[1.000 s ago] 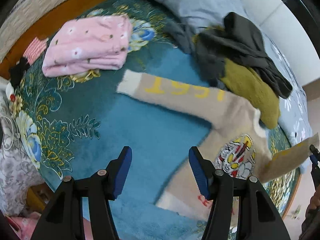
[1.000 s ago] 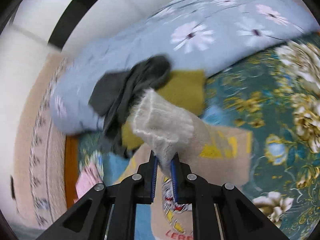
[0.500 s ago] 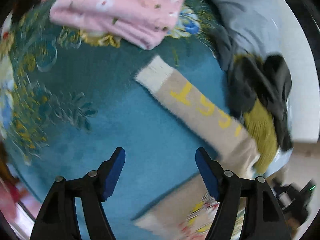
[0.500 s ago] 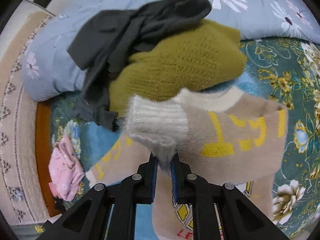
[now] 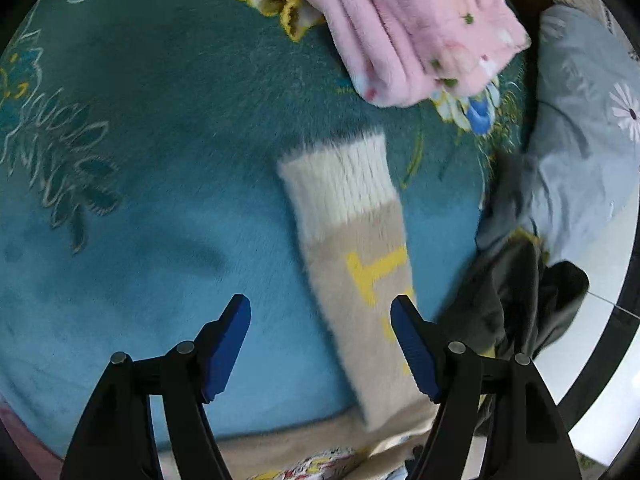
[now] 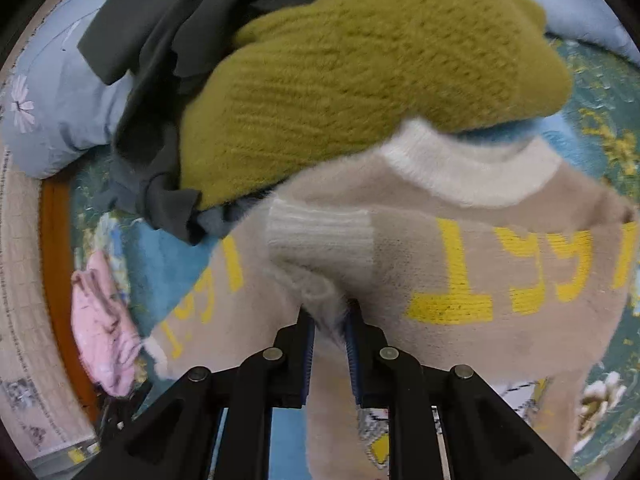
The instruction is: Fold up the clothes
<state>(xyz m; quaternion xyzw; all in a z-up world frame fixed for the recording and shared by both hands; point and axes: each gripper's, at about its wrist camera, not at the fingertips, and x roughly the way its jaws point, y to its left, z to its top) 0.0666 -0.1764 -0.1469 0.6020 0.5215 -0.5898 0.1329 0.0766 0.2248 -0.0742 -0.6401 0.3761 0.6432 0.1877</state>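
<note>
A beige fuzzy sweater (image 6: 460,248) with yellow "1991" lettering and white ribbed cuffs lies on the teal floral blanket (image 5: 132,184). My right gripper (image 6: 330,318) is shut on one sleeve near its white cuff (image 6: 320,236), folded across the sweater's chest. The other sleeve (image 5: 360,264) lies flat on the blanket, white cuff (image 5: 340,176) far end. My left gripper (image 5: 320,340) is open, hovering just above this sleeve, which passes between its blue pads (image 5: 228,344).
A folded pink fleece garment (image 5: 420,28) lies beyond the sleeve. A mustard knit sweater (image 6: 360,72) and dark grey clothes (image 6: 160,40) are heaped by the sweater's collar. A grey-blue floral duvet (image 5: 580,120) lies at the right. A wooden bed edge (image 6: 56,280) shows.
My left gripper moved in over the flat sleeve toward its cuff, still open. My right gripper carried its sleeve down and across onto the sweater's body.
</note>
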